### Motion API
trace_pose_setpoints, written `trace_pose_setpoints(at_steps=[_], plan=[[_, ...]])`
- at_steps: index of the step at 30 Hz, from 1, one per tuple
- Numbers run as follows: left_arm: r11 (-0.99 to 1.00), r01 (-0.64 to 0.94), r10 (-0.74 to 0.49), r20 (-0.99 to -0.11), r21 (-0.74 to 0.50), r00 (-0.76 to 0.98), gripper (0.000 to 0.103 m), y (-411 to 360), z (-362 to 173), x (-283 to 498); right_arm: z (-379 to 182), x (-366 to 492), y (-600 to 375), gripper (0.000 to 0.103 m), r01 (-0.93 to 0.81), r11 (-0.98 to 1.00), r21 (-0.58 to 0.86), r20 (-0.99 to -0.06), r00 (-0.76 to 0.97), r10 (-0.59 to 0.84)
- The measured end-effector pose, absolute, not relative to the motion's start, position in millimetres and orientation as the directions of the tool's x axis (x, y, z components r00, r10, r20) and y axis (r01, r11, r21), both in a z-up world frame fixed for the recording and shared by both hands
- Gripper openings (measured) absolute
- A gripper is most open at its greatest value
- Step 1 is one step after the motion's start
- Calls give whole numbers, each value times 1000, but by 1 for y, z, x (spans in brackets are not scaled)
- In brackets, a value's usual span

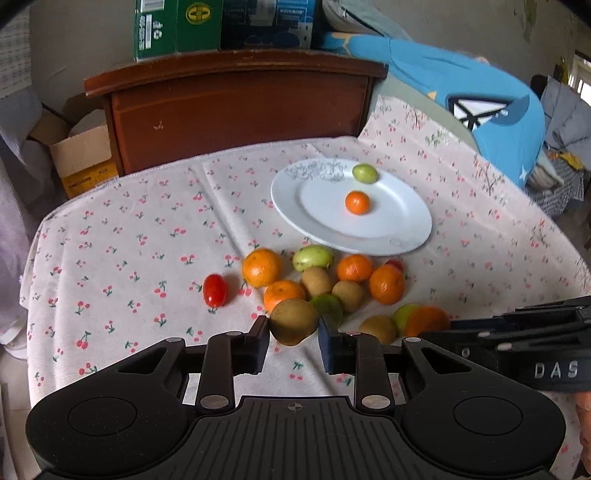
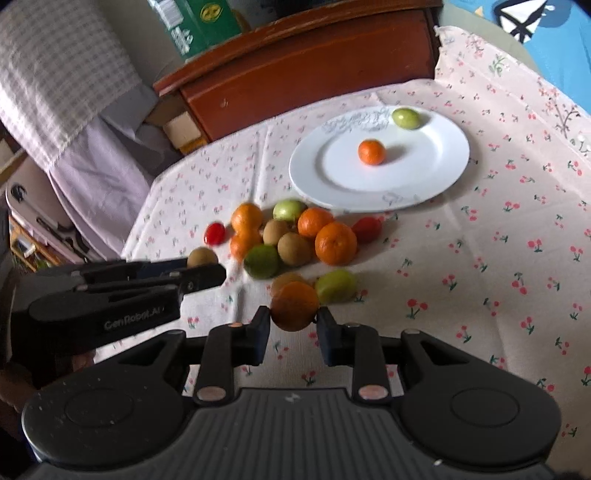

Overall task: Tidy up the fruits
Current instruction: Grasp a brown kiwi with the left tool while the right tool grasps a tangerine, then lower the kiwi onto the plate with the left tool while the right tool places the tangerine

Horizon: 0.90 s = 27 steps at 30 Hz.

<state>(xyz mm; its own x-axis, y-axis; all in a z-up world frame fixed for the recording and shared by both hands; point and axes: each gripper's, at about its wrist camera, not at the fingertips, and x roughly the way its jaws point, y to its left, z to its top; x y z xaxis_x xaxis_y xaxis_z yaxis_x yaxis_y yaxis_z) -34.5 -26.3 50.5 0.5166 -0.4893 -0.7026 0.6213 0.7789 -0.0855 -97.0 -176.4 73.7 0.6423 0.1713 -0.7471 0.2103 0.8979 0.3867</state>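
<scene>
My left gripper point(image 1: 293, 332) is shut on a brown kiwi point(image 1: 293, 320) at the near edge of a fruit pile. My right gripper point(image 2: 293, 321) is shut on an orange mandarin point(image 2: 294, 305); it also shows in the left wrist view point(image 1: 428, 320). The pile holds mandarins point(image 1: 261, 267), kiwis point(image 1: 316, 281), green fruits point(image 1: 313, 257) and a red tomato point(image 1: 214, 290) on the cherry-print cloth. A white plate point(image 1: 402, 225) behind the pile holds one mandarin point(image 1: 357, 202) and one green fruit point(image 1: 365, 173). The plate also shows in the right wrist view point(image 2: 436, 166).
A brown wooden cabinet point(image 1: 236, 110) stands behind the table with boxes point(image 1: 177, 26) on top. A cardboard box point(image 1: 79, 155) sits on the left. A blue cushion point(image 1: 480, 99) lies at the back right. The cloth-covered table point(image 1: 129, 240) ends at the left.
</scene>
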Motion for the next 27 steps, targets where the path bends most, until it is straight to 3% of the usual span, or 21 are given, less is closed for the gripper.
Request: trace_pose_setpoints(at_steps=[16,27], plan=[[762,632,-554,-645,-140,526,26,-49,99,-16,123,-90,-223,27,255,871,419,-669,736,106],[758,630,-549,-685,-168,478,26,-74,85,20,109,-58,-257,27,323,848,420,-709,700,84]])
